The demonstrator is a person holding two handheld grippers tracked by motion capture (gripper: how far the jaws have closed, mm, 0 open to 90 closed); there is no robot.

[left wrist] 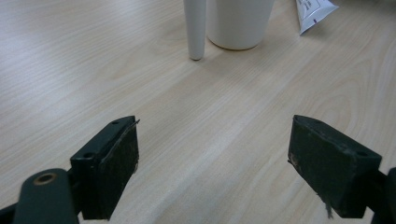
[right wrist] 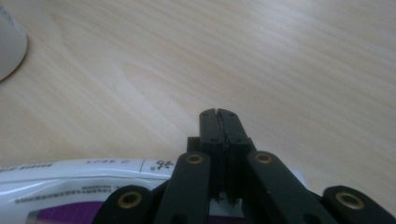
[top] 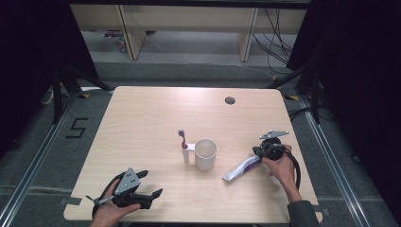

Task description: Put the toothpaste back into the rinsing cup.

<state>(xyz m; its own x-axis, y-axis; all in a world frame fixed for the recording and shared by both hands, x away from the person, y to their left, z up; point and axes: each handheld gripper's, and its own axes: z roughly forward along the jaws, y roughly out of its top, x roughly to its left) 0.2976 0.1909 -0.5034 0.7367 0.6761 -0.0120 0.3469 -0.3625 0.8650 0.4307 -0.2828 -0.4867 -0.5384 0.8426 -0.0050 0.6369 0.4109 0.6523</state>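
At the near left corner of the pale wooden tabletop (top: 142, 118) the person's left hand (top: 106, 213) holds the left gripper (top: 150, 185), whose fingers (left wrist: 109, 170) stand wide apart with nothing between them, only bare wood grain. In the left gripper view they point toward the things at the middle of the tabletop.

At the centre stands a white mug (top: 206, 154), upright, its mouth open to the top. Just beside it on its left stands a white toothbrush holder (top: 187, 153), from which a toothbrush (top: 182, 138) with a red neck and a grey head rises.

To the right of the mug, a little apart from it, a white and purple toothpaste tube (top: 242, 168) lies flat on the tabletop, aslant, its flat crimped end toward the near side.

At the tube's far right end is the right gripper (right wrist: 219, 122), held in the person's right hand (top: 282, 169). Its fingers are pressed together, pad against pad, with nothing between them; in the right gripper view the tube lies just beneath and to the left of them.
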